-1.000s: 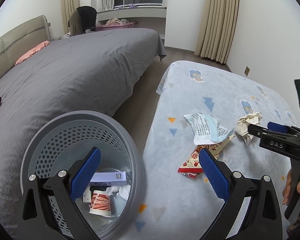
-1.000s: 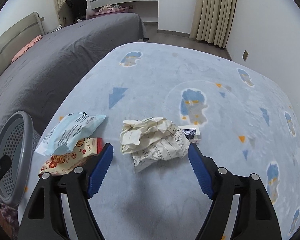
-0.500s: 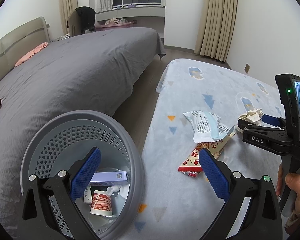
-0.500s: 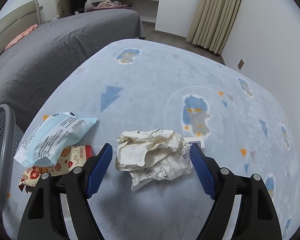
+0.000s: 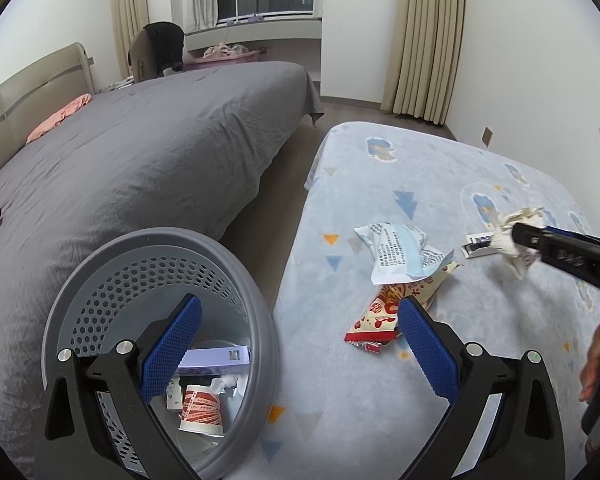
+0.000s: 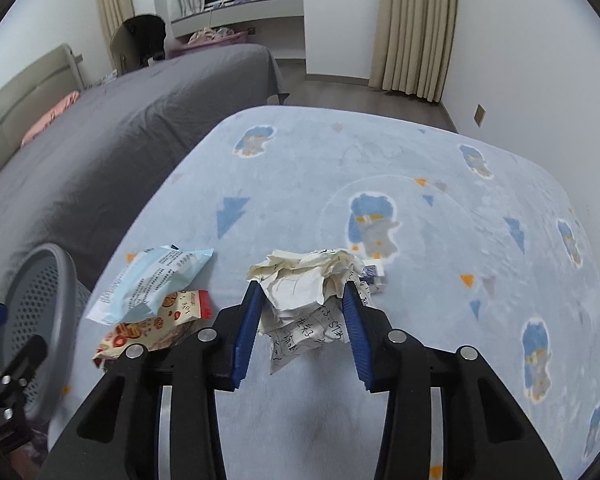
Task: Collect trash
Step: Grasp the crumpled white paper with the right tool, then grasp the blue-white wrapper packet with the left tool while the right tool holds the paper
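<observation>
My right gripper (image 6: pixel 302 304) is shut on a crumpled paper ball (image 6: pixel 308 280), lifted slightly off the light blue mat (image 6: pixel 440 208); the ball also shows in the left wrist view (image 5: pixel 518 236). A pale blue wrapper (image 6: pixel 152 280) lies over a red snack packet (image 6: pixel 156 328) left of it. A small printed card (image 6: pixel 374 276) lies behind the ball. My left gripper (image 5: pixel 296 344) is open and empty, over the right rim of the grey perforated bin (image 5: pixel 100 280), which holds a paper cup (image 5: pixel 200 408) and a purple box (image 5: pixel 216 358).
A grey bed (image 5: pixel 140 152) runs along the left, with a strip of wood floor (image 5: pixel 276 224) between it and the mat. The white wall (image 5: pixel 540 60) and curtains (image 5: pixel 424 40) bound the right and far side.
My right gripper has closed on the paper ball and raised it off the mat. The left gripper has stayed open by the bin.
</observation>
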